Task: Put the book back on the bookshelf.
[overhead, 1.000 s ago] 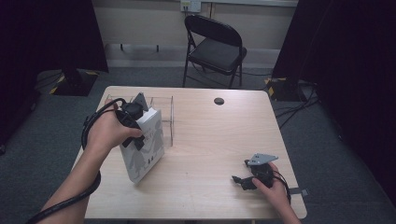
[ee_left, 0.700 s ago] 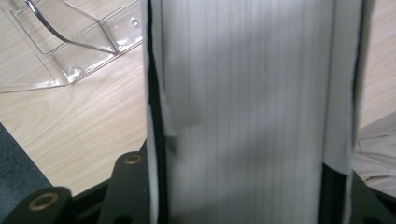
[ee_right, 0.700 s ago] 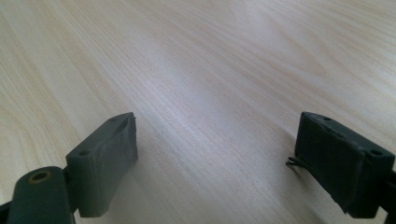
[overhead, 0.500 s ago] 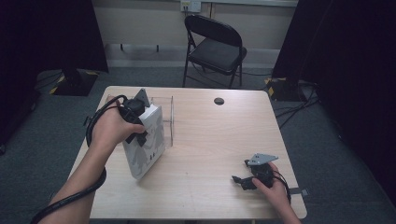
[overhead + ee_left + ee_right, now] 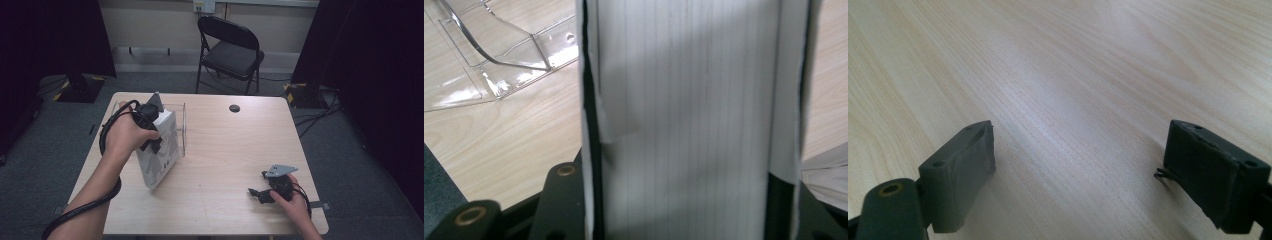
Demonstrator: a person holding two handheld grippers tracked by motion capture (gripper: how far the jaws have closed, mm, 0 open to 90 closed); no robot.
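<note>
A thick white book (image 5: 159, 152) stands tilted on the left half of the table, its lower corner near the wood. My left gripper (image 5: 152, 137) is shut on its upper part, with the person's hand wrapped around the gripper. In the left gripper view the book's page edge (image 5: 689, 115) runs up between the black jaws. A clear plastic holder (image 5: 182, 127) stands just behind and to the right of the book, and its base (image 5: 499, 65) lies on the wood beside it. My right gripper (image 5: 257, 192) rests at the table's front right, open, with bare wood between its pads (image 5: 963, 170).
The wooden table (image 5: 235, 150) has a small dark round spot (image 5: 234, 108) near its far edge. A black folding chair (image 5: 230, 50) stands behind the table. Cables trail from both grippers, and dark curtains hang at either side.
My left gripper has carried the book slightly to the right and back, toward the clear holder. The right gripper has stayed where it was.
</note>
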